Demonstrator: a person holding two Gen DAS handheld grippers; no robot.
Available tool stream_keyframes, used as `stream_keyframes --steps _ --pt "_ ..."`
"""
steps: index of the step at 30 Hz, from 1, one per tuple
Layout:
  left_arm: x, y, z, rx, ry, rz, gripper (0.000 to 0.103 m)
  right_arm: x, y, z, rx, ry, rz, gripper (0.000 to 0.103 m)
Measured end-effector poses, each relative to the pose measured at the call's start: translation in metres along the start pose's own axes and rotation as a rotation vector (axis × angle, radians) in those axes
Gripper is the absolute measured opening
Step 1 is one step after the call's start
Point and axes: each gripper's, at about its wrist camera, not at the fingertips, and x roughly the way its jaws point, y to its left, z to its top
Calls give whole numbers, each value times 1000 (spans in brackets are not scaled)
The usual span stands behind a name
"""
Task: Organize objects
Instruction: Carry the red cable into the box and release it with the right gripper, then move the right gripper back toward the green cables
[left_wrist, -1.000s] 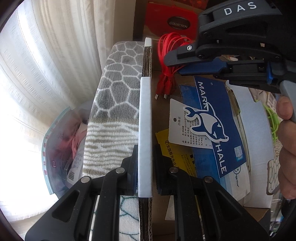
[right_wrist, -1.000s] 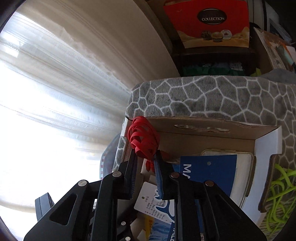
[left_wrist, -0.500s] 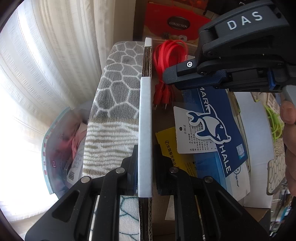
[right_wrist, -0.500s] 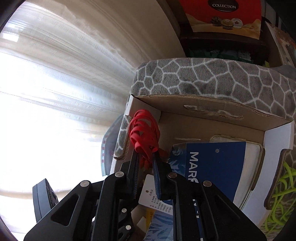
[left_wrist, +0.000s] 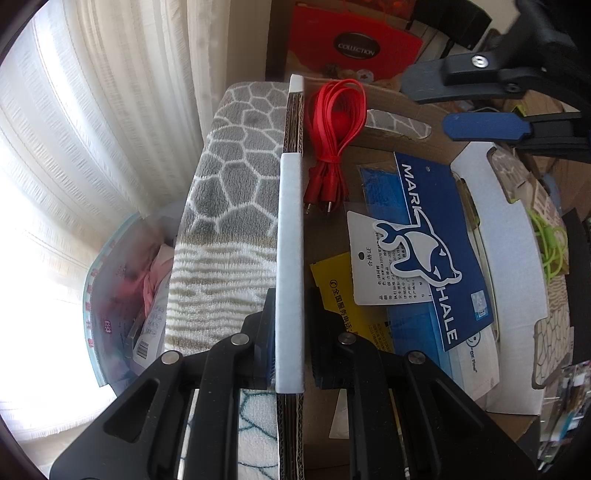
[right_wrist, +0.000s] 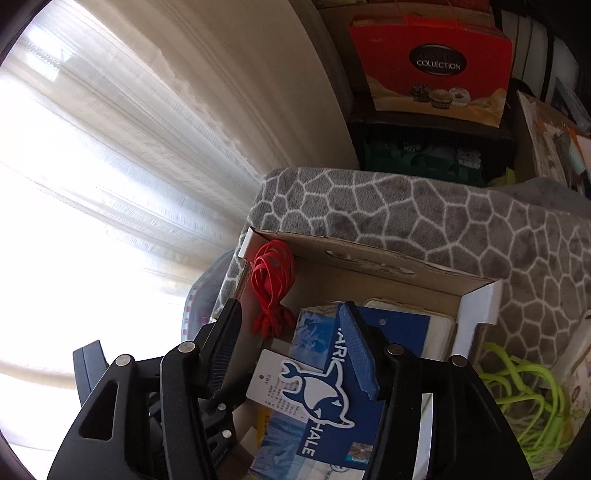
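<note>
A bundled red cable (left_wrist: 332, 122) lies in the far left corner of an open cardboard box (left_wrist: 517, 236), leaning on its wall; it also shows in the right wrist view (right_wrist: 273, 284). My left gripper (left_wrist: 290, 332) is shut on the box's white-edged left wall (left_wrist: 291, 221). My right gripper (right_wrist: 291, 347) is open and empty, above the box just behind the cable; its fingers (left_wrist: 491, 125) show at the top right of the left wrist view. Blue whale-print packaging (left_wrist: 432, 254) and a white tag (left_wrist: 384, 273) lie in the box.
The box rests on a grey honeycomb-pattern blanket (right_wrist: 443, 221). A neon green cable (right_wrist: 532, 398) lies outside the box's right wall. A red chocolate box (right_wrist: 432, 66) stands behind. Curtains (left_wrist: 110, 110) hang at left, with a plastic bag (left_wrist: 125, 295) below.
My right gripper opened and let go of the red cable, which now rests in the box corner. The gripper has drawn back and up. The left gripper has kept hold of the wall.
</note>
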Motion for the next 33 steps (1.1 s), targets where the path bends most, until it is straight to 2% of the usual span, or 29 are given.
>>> stream_keyframes --steps 3,7,16,22,28,33 --pt "0 0 0 -2 1 -1 13 -18 3 -7 -69 -39 -78 61" --pt "2 6 0 -6 3 -5 13 -37 -1 -20 -108 -69 -134 62" --pt "0 10 2 -16 5 -11 13 -76 -17 -46 -120 -134 -193 65" --pt "0 8 2 -13 4 -9 13 -98 -34 -61 -124 -171 -277 69" --pt "1 0 -1 -6 7 -4 13 -112 -57 -75 -116 -178 -342 70" --pt "0 -6 -2 -7 7 -6 13 -116 -82 -83 -88 -165 -356 70"
